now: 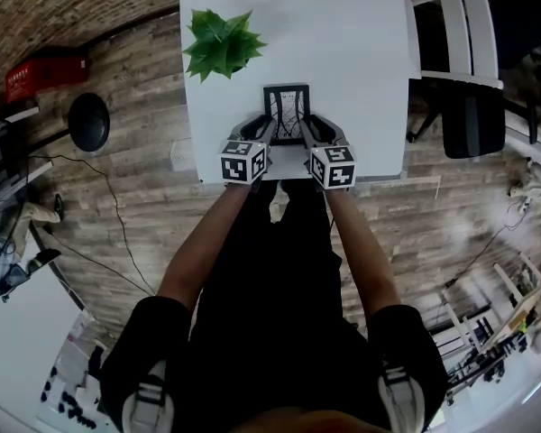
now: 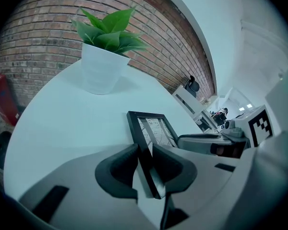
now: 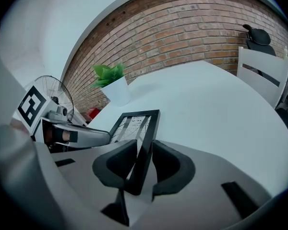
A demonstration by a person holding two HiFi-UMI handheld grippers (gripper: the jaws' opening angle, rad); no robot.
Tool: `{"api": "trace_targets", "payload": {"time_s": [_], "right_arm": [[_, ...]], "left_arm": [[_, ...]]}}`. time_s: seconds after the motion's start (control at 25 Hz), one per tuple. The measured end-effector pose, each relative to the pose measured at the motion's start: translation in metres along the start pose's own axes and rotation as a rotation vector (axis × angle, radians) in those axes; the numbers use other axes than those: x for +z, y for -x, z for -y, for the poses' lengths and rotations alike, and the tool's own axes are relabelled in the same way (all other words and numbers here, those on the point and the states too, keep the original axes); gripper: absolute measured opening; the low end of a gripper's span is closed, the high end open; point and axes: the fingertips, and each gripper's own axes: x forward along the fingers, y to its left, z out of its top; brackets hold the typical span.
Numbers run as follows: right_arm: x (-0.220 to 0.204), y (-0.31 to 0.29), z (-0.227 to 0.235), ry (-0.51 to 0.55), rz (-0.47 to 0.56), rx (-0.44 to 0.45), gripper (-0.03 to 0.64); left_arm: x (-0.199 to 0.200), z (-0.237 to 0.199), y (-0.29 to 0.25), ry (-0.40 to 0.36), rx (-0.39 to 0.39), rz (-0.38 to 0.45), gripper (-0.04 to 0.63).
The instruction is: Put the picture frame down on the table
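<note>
the white rectangular table (image 1: 343, 52) stood on a grey-brown wood-plank floor (image 1: 126, 206). a green leafy plant in a white tapered pot (image 1: 222, 43) sat upright on its top, close to the left edge.

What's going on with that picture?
A person grips a black picture frame with two tongs. The left tongs pinch its left edge and the right tongs pinch its right edge. It is at the near end of the white table, close to a potted plant.
</note>
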Motion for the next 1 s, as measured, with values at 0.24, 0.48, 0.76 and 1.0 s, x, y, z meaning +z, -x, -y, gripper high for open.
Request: {"api": "trace_targets", "payload": {"time_s": [0.24,0.48,0.76,1.0], "right_arm": [[0.009,0.008,0.004,-0.022,0.049,0.013,0.101],[0.015,0.02,0.003,0.008,0.049,0.045,0.077],[0.018,0.038,0.002,0.027,0.061,0.062,-0.003],[0.024,0.053,-0.006,0.035,0.073,0.083,-0.003]], "left_arm": [[-0.002,0.001,0.0,-0.089,0.041,-0.001,0.115],[0.001,0.0,0.008,-0.108,0.058,0.018,0.121],[0.017,0.006,0.026,-0.153,0.073,0.074,0.105],[0.023,0.023,0.045,-0.107,0.004,0.094,0.034]]}}
